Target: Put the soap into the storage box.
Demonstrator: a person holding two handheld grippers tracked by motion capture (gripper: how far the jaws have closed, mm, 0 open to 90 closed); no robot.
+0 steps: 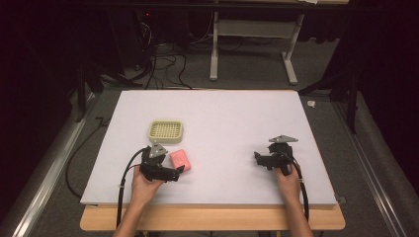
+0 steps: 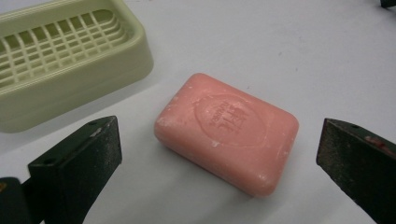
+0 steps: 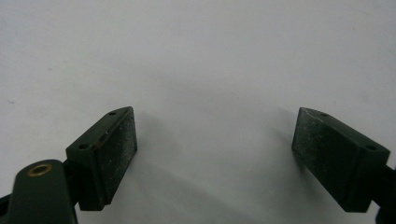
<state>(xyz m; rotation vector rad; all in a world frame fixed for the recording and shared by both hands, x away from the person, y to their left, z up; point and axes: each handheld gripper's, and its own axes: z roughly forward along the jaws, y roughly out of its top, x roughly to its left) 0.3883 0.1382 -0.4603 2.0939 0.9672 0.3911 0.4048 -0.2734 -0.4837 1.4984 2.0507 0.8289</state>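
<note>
Your left gripper [image 2: 219, 154] stands with its jaws spread wide, and the pink soap bar [image 2: 227, 132] lies flat on the white table [image 1: 232, 118] between and just ahead of them, touched by neither pad. An oval stamp is pressed into the bar's top face; its raised lettering is too worn to read. The pale green soap dish [image 2: 70, 60], with a slotted grid floor, sits just beyond the bar, near it but apart. In the high view the bar lies just below the dish's right corner. Your right gripper [image 3: 215, 154] is likewise released, jaws apart over bare table, well away from the soap.
</note>
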